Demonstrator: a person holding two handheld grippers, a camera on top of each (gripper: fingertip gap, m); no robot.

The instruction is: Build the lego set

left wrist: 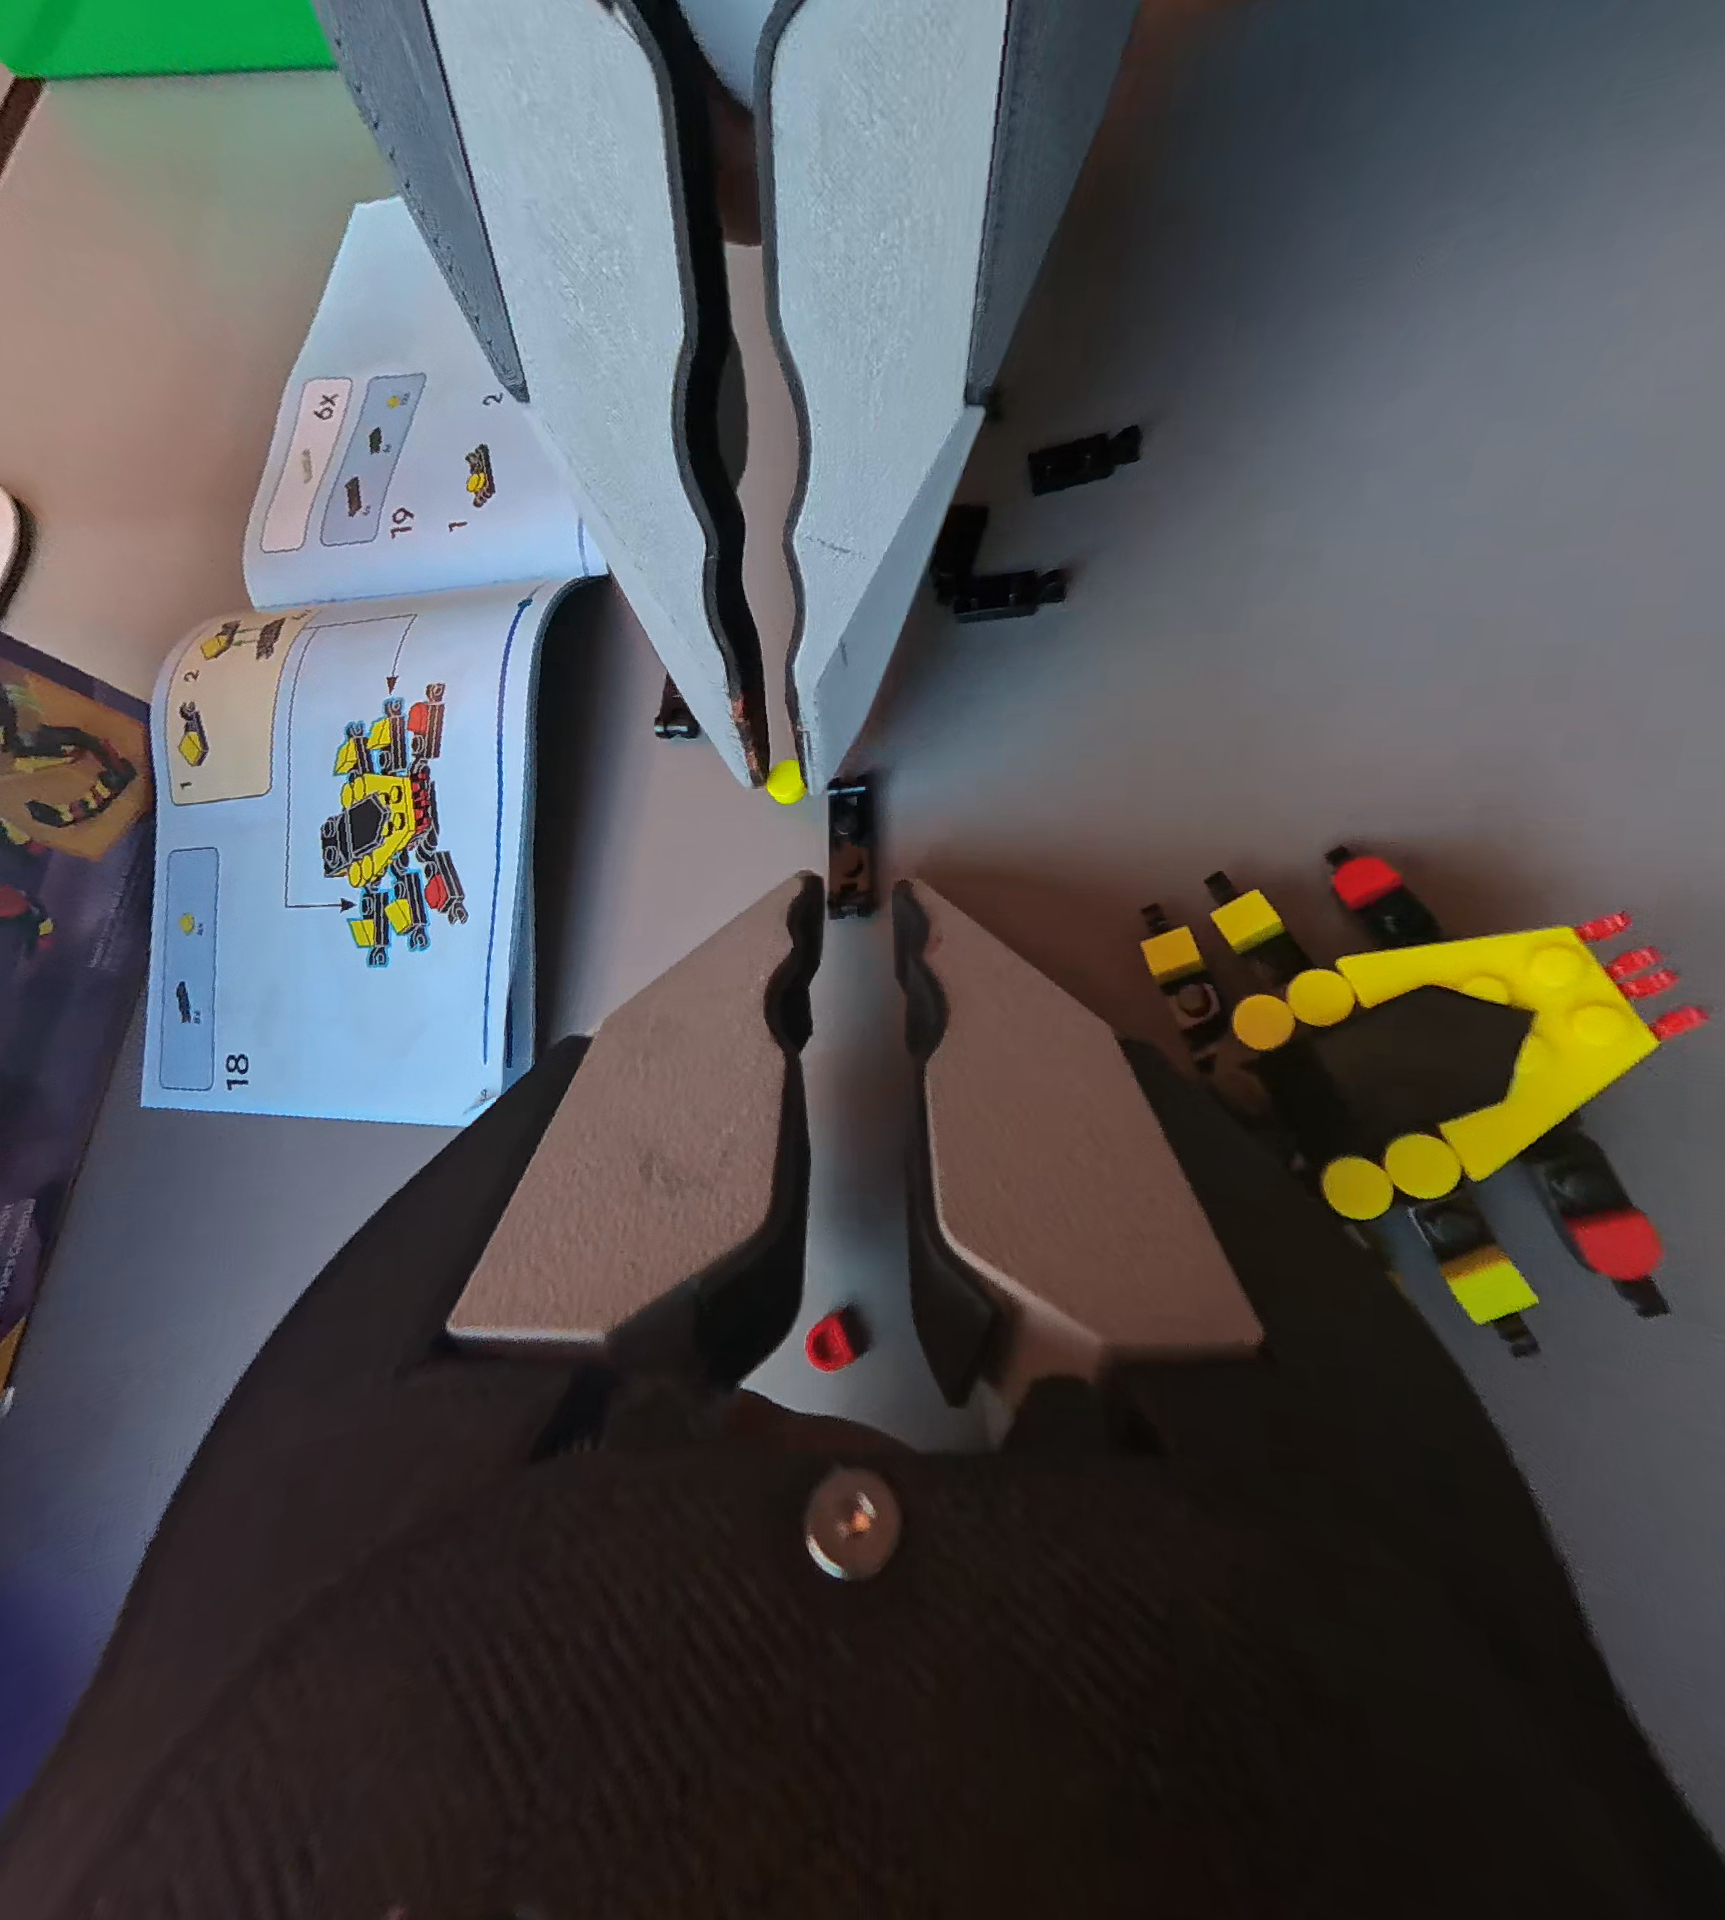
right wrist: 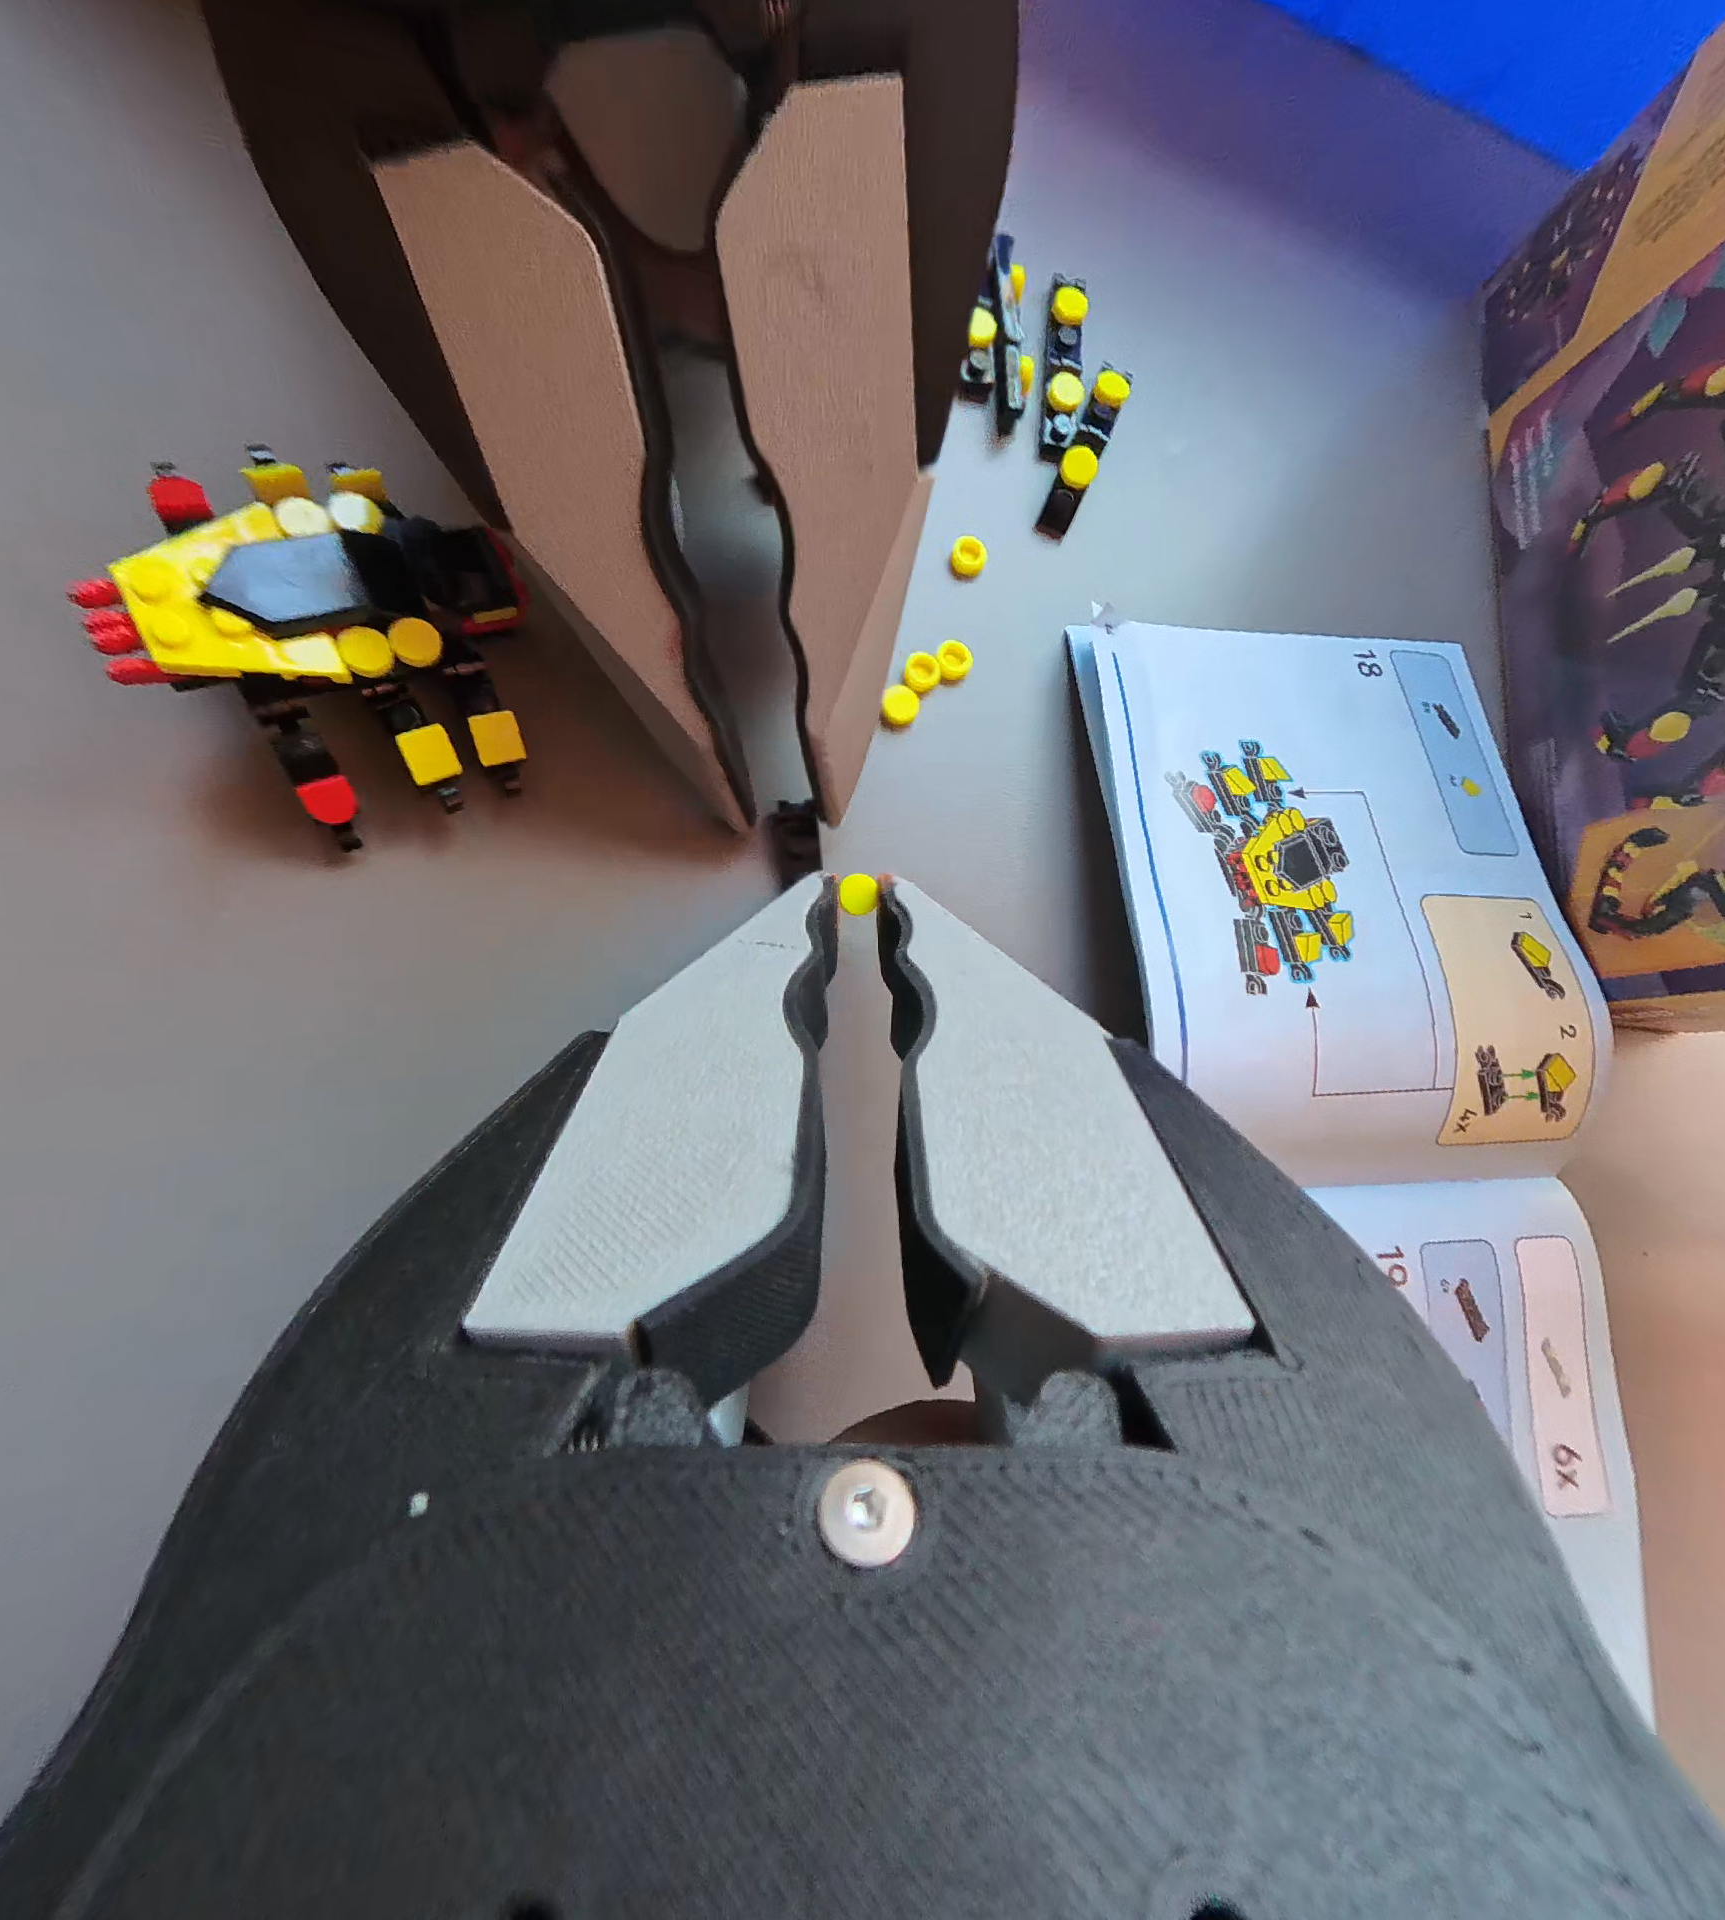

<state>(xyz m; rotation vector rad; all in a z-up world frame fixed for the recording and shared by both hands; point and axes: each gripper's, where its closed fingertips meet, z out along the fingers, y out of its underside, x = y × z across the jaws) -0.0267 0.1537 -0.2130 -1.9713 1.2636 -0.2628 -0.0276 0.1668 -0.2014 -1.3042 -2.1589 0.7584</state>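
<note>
A small round yellow stud [right wrist: 857, 894] is pinched at the right gripper [right wrist: 858, 891] tips. Just beyond it, a narrow black plate [left wrist: 850, 847] is clamped at the left gripper [left wrist: 853, 896] tips. The half-built yellow-and-black spider [right wrist: 297, 613] lies on the grey table [right wrist: 110, 1039], far left.

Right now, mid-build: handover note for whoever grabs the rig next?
Right gripper: shut on a yellow round stud.
Left gripper: tips on either side of a small black plate; whether they clamp it I cannot tell.
Spider body, legs on, lies on the table. Finished black-and-yellow segments and loose yellow studs lie beyond the booklet.
Done: body, several segments.
Left: probably seat this stud on the plate, then use the remaining studs.
</note>
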